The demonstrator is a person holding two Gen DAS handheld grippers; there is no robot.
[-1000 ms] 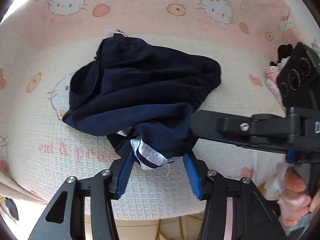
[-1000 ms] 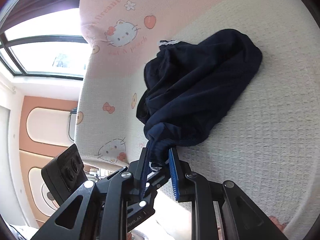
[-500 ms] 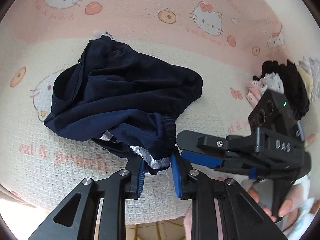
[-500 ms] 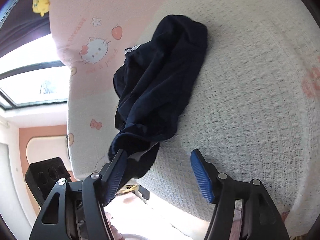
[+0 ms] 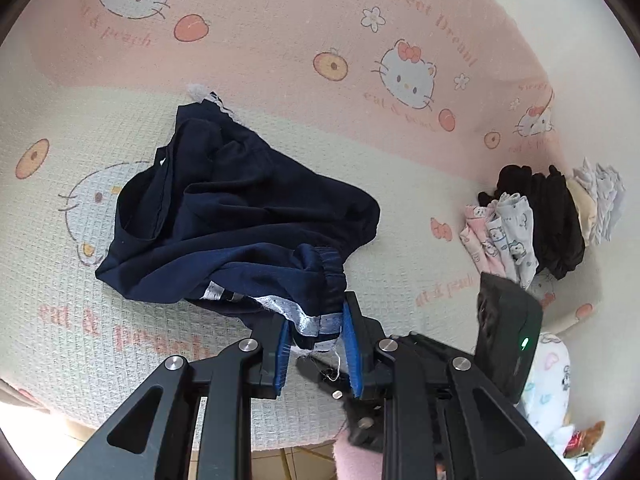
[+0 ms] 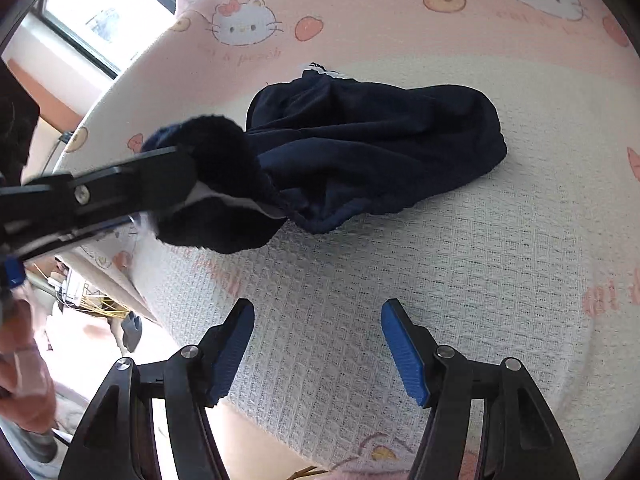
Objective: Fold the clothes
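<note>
Blue-padded jaws of your left gripper [image 5: 316, 340] pinch the white-striped edge of the navy shorts [image 5: 240, 232], right beside the elastic waistband; they have just been closing, and the cloth sits squeezed between the pads. Your right gripper [image 6: 318, 354] has let go: its jaws have just been opening and now stand wide over bare blanket with nothing between them.

The shorts are not yet folded. They lie in a crumpled heap near the middle of the bed, with only the pinched corner raised off the surface. You appear to be in the spreading-out step, holding one corner while the free gripper hunts for a second hold. The next move probably calls for your right gripper to reach to the far side of the waistband or a leg hem, close on a single layer, and draw the two holds apart so the fabric lies flat. Grabbing through several bunched layers would likely keep it twisted.

Under everything is a waffle-weave blanket [image 6: 460, 280], cream close by and pink further off, printed with cartoon cats and peaches. A small pile of other clothes [image 5: 540, 220] waits well apart, to the right in the left wrist view. A bright window [image 6: 92, 12] shows beyond the bed.
</note>
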